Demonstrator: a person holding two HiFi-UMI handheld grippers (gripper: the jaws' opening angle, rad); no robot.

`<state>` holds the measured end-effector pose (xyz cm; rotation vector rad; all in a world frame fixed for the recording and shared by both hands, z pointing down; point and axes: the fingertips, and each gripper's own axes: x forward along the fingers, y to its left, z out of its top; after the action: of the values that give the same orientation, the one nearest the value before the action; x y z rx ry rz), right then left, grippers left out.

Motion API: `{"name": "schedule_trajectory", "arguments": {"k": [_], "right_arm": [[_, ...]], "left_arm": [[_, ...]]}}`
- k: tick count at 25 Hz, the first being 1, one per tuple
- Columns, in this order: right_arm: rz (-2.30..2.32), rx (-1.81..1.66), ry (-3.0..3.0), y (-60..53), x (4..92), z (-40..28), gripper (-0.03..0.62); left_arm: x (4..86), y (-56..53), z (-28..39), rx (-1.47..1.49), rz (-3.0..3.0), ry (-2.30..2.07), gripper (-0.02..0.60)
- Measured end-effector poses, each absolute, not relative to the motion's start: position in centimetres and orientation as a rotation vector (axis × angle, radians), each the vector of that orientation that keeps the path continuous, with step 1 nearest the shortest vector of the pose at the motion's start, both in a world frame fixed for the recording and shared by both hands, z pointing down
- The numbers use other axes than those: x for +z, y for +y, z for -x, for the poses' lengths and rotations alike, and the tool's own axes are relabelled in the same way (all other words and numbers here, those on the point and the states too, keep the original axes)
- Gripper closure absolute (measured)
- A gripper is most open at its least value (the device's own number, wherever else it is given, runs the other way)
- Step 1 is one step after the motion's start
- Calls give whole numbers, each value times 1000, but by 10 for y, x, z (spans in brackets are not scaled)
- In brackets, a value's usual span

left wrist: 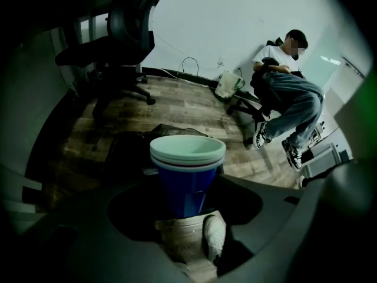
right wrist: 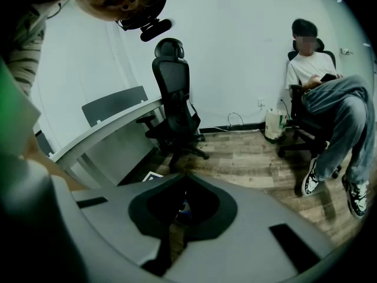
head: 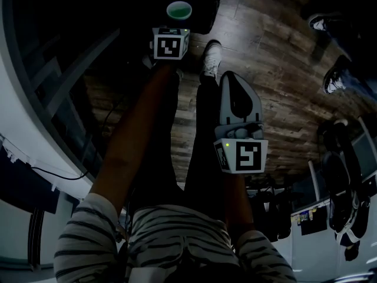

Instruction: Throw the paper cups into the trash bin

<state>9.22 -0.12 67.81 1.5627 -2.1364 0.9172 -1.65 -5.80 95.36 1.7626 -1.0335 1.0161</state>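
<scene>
Paper cups (left wrist: 187, 158) in left hand-held gripper (left wrist: 187, 194)

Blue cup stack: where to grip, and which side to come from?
Grip the blue cup stack on its tapered wall, below the rim, coming from the side with one jaw on each flank. It stands upright and widens upward, so the flare likely keeps it from slipping down.

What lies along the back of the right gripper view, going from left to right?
First the curved white desk → black office chair → white bag by the wall → seated person.
</scene>
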Motion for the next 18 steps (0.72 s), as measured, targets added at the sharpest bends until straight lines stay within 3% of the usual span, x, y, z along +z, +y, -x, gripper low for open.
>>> {"name": "schedule_trajectory", "arguments": {"k": [18], "right_arm": [[-1558,964,-2100,-1,700,-94,583]], "left_arm": [[988,-66,16,1006,-1678,-1015,305]]}}
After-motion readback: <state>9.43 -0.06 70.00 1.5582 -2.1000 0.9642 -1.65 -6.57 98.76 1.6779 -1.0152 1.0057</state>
